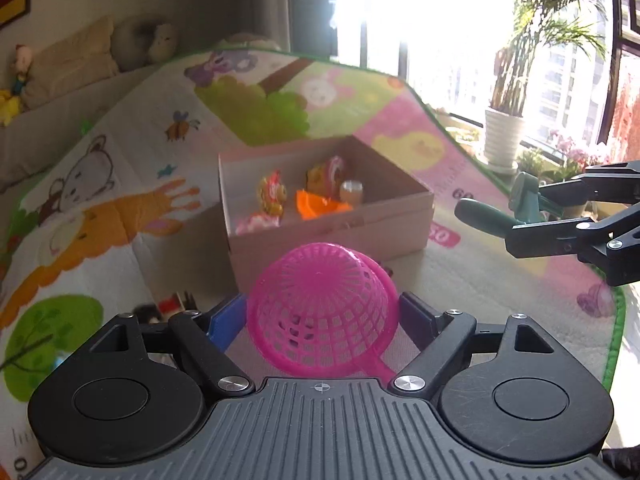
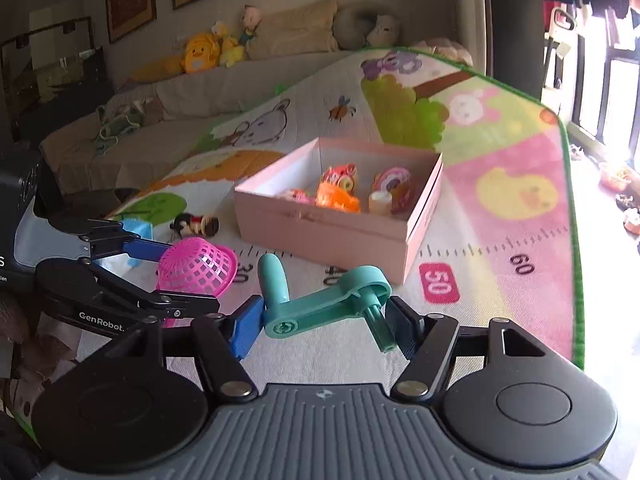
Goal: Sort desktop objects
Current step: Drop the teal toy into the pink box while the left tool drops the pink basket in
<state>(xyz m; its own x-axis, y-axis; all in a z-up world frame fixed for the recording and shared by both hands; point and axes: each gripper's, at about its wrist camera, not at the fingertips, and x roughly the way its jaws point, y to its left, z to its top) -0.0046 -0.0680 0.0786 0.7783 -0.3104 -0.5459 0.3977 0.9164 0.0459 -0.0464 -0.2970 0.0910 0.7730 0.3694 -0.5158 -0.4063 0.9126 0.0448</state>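
Observation:
My left gripper [image 1: 322, 314] is shut on a pink plastic strainer [image 1: 320, 300], dome side up, its handle pointing back toward the camera. The right wrist view shows the strainer [image 2: 198, 268] held above the mat by the left gripper [image 2: 180, 276]. My right gripper [image 2: 324, 322] is shut on a teal crank handle [image 2: 320, 308], which lies crosswise between the pads. In the left wrist view, the right gripper [image 1: 532, 216] and crank [image 1: 486, 212] hang at the right edge. Ahead stands an open pink box [image 1: 332, 236] [image 2: 320, 232] holding several small toys.
A cartoon play mat [image 2: 500, 152] covers the surface. On it, left of the box, lie a small doll [image 2: 196, 224] and a light blue object [image 2: 138, 230]. A sofa with plush toys [image 2: 200, 54] lies behind. A potted plant [image 1: 502, 136] stands by the window.

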